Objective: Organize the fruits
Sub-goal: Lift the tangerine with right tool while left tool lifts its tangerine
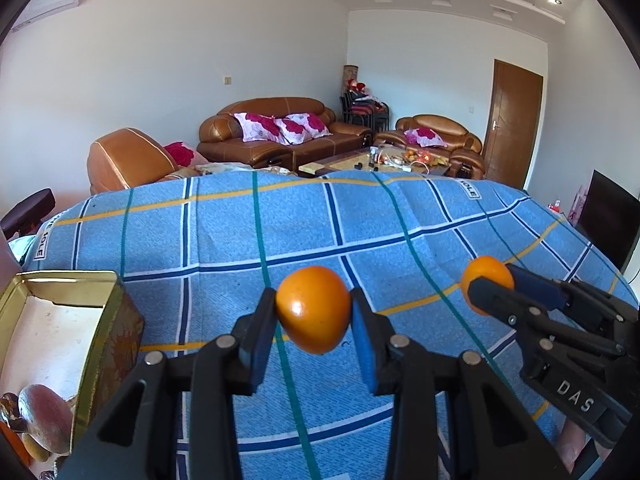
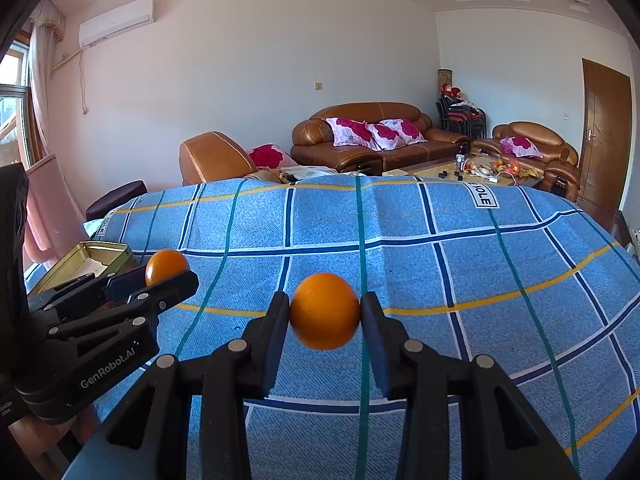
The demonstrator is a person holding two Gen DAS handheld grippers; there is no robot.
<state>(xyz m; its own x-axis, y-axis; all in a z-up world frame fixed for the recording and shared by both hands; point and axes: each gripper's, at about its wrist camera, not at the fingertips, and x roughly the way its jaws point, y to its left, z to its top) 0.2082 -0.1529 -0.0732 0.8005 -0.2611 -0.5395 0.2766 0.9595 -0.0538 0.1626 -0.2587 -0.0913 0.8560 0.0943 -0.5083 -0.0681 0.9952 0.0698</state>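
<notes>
My left gripper [image 1: 313,306] is shut on an orange [image 1: 313,309] and holds it above the blue checked tablecloth [image 1: 304,232]. My right gripper [image 2: 325,311] is shut on a second orange [image 2: 325,311], also held above the cloth. In the left wrist view the right gripper [image 1: 489,285] shows at the right with its orange [image 1: 486,276]. In the right wrist view the left gripper [image 2: 168,272] shows at the left with its orange [image 2: 166,265]. An open gold tin box [image 1: 94,320] stands at the left; a brownish-red fruit [image 1: 44,416] lies in it.
The tin box also shows at the far left of the right wrist view [image 2: 80,258]. Behind the table are brown leather sofas [image 1: 276,132], a coffee table with small items [image 1: 384,160] and a wooden door [image 1: 514,120]. A dark screen [image 1: 608,220] stands at the right.
</notes>
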